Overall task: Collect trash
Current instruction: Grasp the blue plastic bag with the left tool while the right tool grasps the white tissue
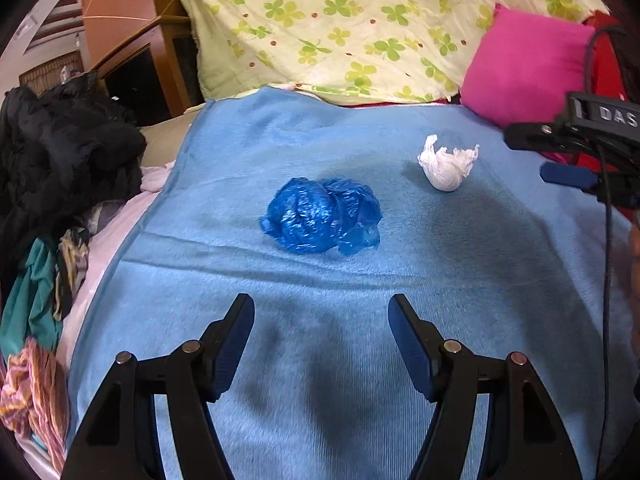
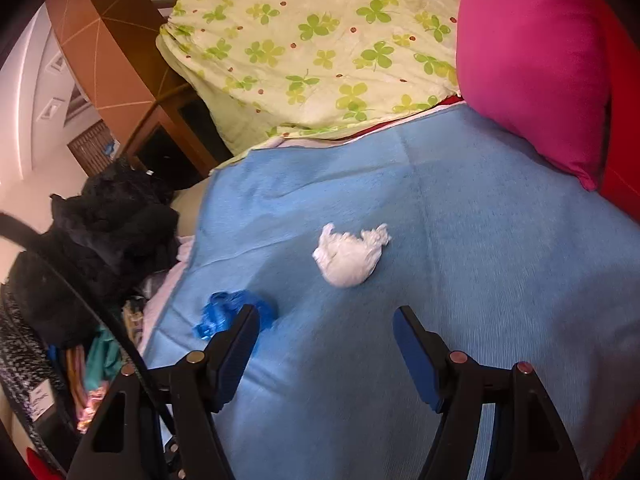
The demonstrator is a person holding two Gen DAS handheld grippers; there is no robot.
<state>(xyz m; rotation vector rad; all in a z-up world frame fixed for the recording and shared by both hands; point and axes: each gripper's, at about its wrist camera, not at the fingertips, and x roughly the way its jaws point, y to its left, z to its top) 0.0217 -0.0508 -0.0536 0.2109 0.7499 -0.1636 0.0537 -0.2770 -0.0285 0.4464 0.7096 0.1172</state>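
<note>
On the blue blanket (image 1: 240, 152) we see two bits of trash lying apart: a crumpled blue plastic bag (image 1: 322, 216) and a scrunched white tissue (image 1: 447, 166). Our left gripper (image 1: 321, 316) hangs above the blanket just before the blue bag, fingers apart and empty. Our right gripper (image 2: 326, 326) points at the tissue, fingers apart too, holding nothing. A pink pillow (image 2: 532, 68) sits behind.
</note>
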